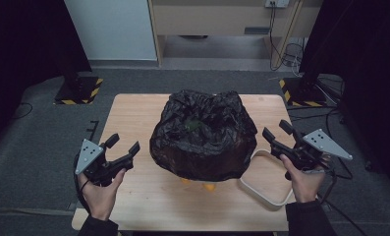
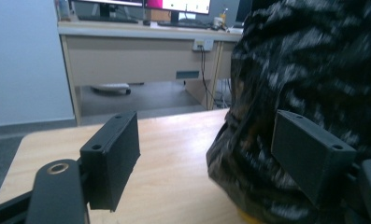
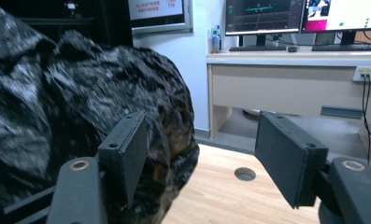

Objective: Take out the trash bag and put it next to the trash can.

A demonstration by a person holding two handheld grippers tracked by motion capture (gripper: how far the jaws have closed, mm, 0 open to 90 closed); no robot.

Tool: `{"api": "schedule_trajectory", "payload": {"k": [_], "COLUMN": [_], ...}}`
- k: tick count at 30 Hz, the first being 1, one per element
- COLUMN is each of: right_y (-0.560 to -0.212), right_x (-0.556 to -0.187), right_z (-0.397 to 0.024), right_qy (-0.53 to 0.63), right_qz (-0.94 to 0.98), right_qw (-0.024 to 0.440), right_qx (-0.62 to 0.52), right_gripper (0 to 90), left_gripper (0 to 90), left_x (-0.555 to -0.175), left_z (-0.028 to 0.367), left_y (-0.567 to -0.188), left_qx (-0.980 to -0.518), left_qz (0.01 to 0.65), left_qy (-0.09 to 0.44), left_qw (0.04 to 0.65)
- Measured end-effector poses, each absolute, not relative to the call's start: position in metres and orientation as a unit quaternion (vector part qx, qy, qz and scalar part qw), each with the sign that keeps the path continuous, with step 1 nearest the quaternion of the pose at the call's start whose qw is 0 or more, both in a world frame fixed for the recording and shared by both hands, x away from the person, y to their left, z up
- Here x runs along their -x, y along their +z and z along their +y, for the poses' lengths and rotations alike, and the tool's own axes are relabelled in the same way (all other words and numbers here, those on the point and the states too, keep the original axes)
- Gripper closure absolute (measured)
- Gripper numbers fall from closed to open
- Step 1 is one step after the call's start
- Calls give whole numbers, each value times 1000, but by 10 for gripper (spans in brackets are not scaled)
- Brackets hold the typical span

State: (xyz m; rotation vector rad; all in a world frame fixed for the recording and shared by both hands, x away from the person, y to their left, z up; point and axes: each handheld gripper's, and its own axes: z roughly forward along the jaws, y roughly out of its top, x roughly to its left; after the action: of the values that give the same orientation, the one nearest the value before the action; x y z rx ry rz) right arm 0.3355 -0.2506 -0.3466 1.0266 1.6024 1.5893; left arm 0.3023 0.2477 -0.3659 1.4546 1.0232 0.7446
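One black bag (image 1: 203, 135), one white tray (image 1: 266, 184), two tools, and perhaps two orange items (image 1: 198, 185) beneath the bag.

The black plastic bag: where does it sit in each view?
High view: black plastic bag at the table's centre.
Left gripper view: bag fills the right side.
Right gripper view: bag fills the left side.
Shared landmark: the beige desk beyond the table.
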Motion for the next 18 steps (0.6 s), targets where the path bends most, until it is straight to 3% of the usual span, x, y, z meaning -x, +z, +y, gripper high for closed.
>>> {"api": "schedule_trajectory", "payload": {"k": [18], "right_y": [-309], "right_x": [-326], "right_z": [-224], "right_qy": [635], "right_qz": [616], "right_qw": [311], "right_qx": [-347], "right_gripper": [357], "left_gripper": [274], "left_x": [-303], "left_z": [225], "left_y": [-325], "left_qx": [-612], "left_qz": [387], "left_qy": [324], "left_qw": [609]}}
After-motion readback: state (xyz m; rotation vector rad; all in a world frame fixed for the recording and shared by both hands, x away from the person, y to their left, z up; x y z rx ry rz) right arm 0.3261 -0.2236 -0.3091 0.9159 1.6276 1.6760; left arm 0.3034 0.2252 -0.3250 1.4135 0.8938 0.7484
